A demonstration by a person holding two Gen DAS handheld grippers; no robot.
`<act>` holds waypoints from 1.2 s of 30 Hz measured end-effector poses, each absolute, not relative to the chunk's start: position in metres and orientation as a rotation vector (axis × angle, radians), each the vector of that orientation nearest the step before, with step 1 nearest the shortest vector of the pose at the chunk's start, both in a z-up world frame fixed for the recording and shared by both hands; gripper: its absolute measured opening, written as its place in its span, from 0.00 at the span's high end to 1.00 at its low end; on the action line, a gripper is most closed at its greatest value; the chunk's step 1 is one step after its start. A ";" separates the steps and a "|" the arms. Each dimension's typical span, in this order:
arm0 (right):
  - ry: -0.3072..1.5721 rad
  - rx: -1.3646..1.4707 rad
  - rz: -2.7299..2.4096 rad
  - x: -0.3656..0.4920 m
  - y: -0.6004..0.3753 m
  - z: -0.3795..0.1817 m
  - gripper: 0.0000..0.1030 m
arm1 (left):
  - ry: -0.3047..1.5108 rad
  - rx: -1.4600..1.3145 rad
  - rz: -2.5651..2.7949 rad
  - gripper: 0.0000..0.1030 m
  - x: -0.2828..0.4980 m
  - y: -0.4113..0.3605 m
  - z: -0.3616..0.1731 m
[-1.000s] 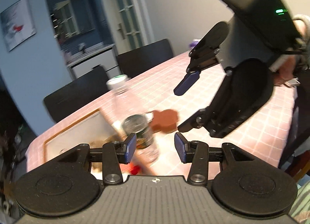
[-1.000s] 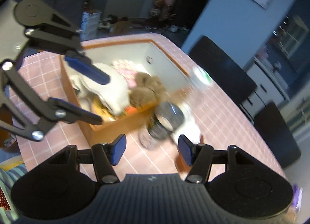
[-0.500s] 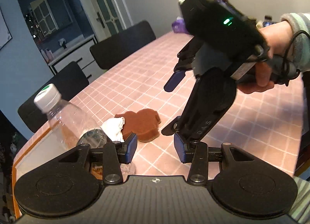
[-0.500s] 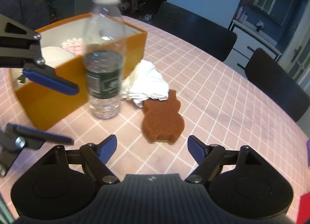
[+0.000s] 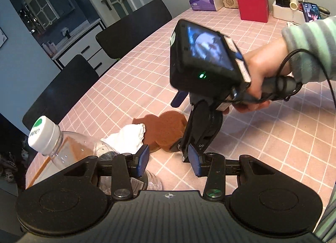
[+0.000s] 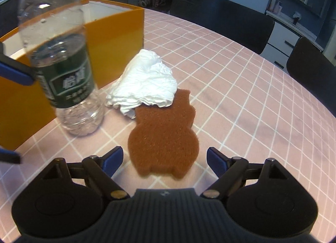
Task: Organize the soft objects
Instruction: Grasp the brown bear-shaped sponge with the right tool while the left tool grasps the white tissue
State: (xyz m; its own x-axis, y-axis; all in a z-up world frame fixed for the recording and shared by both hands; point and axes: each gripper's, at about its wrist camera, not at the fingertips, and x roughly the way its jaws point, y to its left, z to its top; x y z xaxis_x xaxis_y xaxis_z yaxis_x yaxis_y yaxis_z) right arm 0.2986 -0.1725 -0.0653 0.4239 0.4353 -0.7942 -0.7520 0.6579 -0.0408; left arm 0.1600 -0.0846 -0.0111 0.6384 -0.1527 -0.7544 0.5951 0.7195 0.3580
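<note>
A brown bear-shaped sponge (image 6: 163, 138) lies flat on the pink checked tablecloth, with a crumpled white cloth (image 6: 145, 85) overlapping its far end. My right gripper (image 6: 164, 157) is open and low over the table, its fingers on either side of the sponge's near end. In the left wrist view the sponge (image 5: 161, 126) and the cloth (image 5: 126, 140) lie ahead, and the right gripper (image 5: 178, 123) stands over the sponge. My left gripper (image 5: 169, 160) is open and empty, above the table near them.
A clear water bottle (image 6: 63, 70) with a green label stands left of the cloth, against an orange box (image 6: 117, 39). Black chairs (image 6: 220, 18) line the table's far side. A red box (image 5: 253, 6), tissues (image 5: 204, 1) and jars stand at the far end.
My right gripper has come down and forward to the brown sponge and now straddles its near end. My left gripper has swung right, away from the orange box.
</note>
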 end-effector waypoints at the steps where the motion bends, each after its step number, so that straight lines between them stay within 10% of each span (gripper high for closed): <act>1: 0.848 -0.417 0.776 0.300 -0.172 -0.067 0.19 | 0.767 0.643 -0.454 0.51 0.161 -0.085 -0.011; 15: 0.873 -0.403 0.746 0.283 -0.209 -0.063 0.35 | 0.787 0.680 -0.413 0.49 0.171 -0.103 -0.024; 27: 0.928 -0.425 0.698 0.245 -0.285 -0.059 0.35 | 0.766 0.735 -0.593 0.20 0.183 -0.149 -0.076; 36: 0.936 -0.414 0.700 0.236 -0.300 -0.063 0.35 | 0.651 1.025 -0.585 0.17 0.187 -0.169 -0.124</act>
